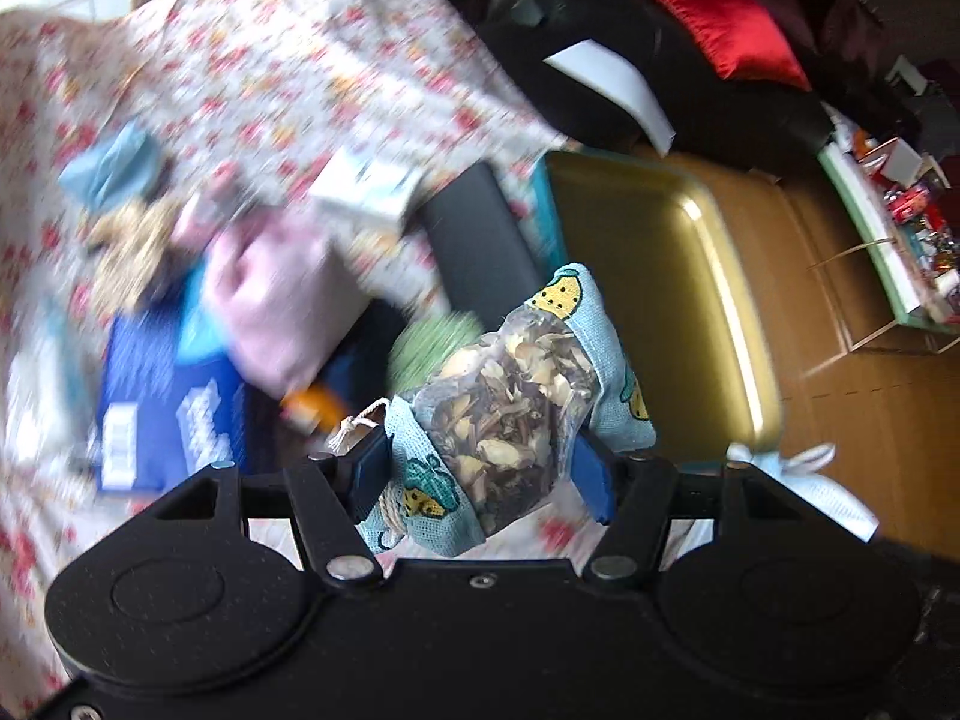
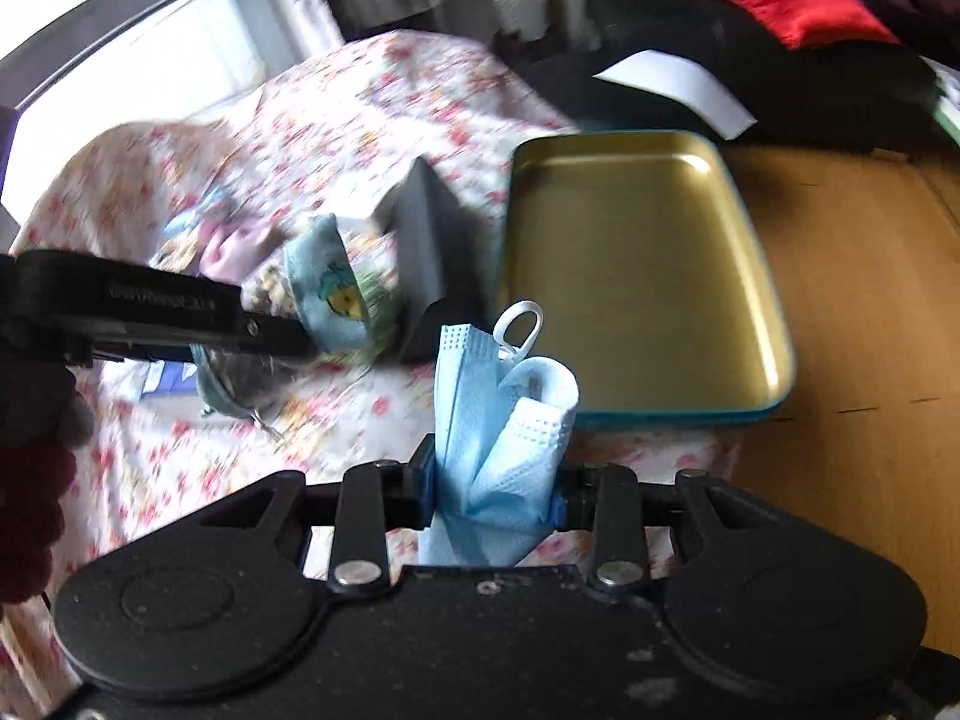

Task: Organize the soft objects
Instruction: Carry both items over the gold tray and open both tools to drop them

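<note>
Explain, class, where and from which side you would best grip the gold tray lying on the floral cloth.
Grip the gold tray at its raised near rim, coming from above: it lies flat and empty, so only the upturned edge gives pads a hold. Both grippers are full now, so this is a judgement only.

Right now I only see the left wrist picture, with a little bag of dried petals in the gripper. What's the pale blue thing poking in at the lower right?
Observer: A crumpled blue face mask; the right gripper is shut on it.
Operator: Is there anything in the gold tray? Part of it is hidden from me.
Observer: No. The right wrist view shows the whole gold tray, and nothing lies in it.
Operator: Does the mask have its straps?
Observer: One white ear loop sticks up from its top.
</note>
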`<state>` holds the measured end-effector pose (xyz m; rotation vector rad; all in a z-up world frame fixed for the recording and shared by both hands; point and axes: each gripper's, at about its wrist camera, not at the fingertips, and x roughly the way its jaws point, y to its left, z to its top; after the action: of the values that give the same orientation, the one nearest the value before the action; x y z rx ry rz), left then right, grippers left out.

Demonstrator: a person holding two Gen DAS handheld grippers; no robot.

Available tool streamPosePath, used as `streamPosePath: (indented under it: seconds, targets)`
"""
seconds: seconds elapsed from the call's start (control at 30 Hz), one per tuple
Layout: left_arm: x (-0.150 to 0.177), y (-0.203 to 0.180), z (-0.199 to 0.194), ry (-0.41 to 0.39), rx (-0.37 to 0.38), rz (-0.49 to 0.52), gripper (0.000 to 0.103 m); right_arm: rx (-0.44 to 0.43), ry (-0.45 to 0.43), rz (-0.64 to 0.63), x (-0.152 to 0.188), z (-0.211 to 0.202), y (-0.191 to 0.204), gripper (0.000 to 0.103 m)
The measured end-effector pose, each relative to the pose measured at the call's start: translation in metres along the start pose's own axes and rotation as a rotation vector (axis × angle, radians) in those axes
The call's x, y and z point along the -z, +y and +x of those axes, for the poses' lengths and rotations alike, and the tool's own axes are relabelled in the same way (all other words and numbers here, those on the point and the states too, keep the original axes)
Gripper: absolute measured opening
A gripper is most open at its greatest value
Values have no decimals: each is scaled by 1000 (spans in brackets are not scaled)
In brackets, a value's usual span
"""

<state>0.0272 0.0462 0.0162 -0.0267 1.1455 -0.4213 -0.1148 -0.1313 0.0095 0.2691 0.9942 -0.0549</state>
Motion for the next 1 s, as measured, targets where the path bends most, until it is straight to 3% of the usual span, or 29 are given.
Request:
streamPosePath:
  seconds: [0.33,0.57,0.73,0.87,1.0]
  targets:
    - [-62,-60,33,-15,71,77,59,63,-25,115,-12,4,-38,33]
    - [-92,-93,62,-33,44,113,59,82,-33,155,-20,12,-49,33]
    - [-100,-100,81,-18,47,115,64,98,-41,160,-25,19,-51,33]
    - [-99,-99,74,-52,44,100,76,100,-41,168,-29,23,-55,34]
    - [-93,-92,64,-71,26,109,78,107,-42,173,-37,30,-59,34]
